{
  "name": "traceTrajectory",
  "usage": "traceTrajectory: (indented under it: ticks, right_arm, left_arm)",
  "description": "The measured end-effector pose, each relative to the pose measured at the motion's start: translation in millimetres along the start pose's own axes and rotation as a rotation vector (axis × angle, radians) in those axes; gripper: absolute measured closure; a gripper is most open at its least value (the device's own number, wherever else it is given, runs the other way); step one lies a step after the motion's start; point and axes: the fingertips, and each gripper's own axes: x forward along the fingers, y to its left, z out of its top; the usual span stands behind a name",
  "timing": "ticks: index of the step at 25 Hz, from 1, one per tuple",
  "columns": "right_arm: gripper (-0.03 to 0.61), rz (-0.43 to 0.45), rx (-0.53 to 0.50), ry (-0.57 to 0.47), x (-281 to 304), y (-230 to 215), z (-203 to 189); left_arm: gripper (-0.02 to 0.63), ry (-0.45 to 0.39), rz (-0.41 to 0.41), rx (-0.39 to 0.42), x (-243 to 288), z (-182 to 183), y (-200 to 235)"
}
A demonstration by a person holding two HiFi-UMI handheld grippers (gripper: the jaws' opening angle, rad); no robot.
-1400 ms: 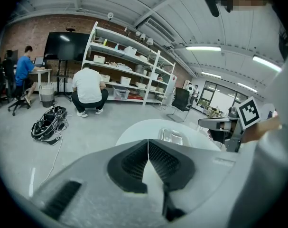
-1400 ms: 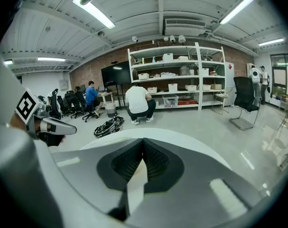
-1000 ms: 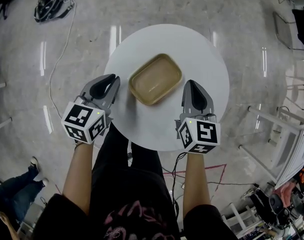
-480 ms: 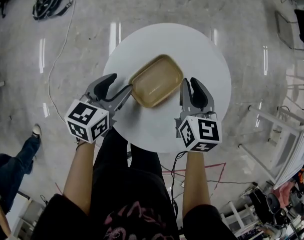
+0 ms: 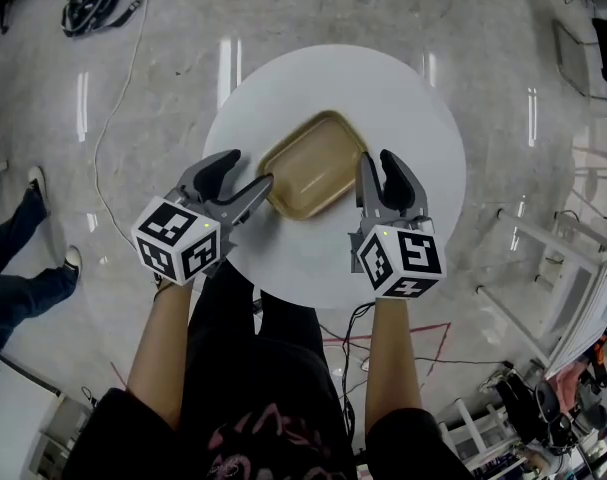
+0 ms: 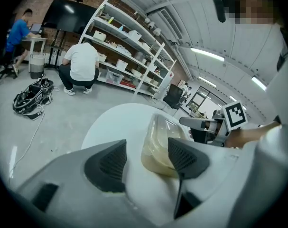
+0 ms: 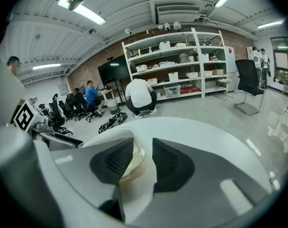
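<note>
One round white table (image 5: 383, 88) stands on glossy grey floor (image 5: 503, 48) (one shelving rack (image 7: 181, 61) lines the brick wall). One tan tray (image 5: 313, 163) lies mid-table. Two grippers: left gripper (image 5: 248, 168) at the tray's left corner, right gripper (image 5: 375, 158) astride its right rim, both unclenched.

Clad in a black short-sleeved T-shirt (image 5: 273, 423) with pink print and black trousers (image 5: 245, 308). Equipped with a grey left hand-held gripper (image 5: 245, 171) and right hand-held gripper (image 5: 376, 163), each with dark ribbed pads (image 6: 106, 164) and a white cube (image 5: 178, 240) of black square markers, plus a thin dark cable (image 5: 354, 323) below the right.
</note>
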Motion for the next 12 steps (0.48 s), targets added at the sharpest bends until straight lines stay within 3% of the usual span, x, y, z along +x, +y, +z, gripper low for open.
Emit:
traceTrajectory:
  ticks: [6, 12]
  right_arm:
    - [0.430, 0.023, 0.024, 0.030, 8.8, 2.2, -6.0]
    - [0.448, 0.040, 0.039, 0.026, 9.6, 3.4, -6.3]
  left_arm:
    - [0.351, 0.014, -0.044, -0.029, 2.3, -1.1, 0.2]
    - [0.403, 0.009, -0.099, -0.062, 3.6, -2.8, -8.2]
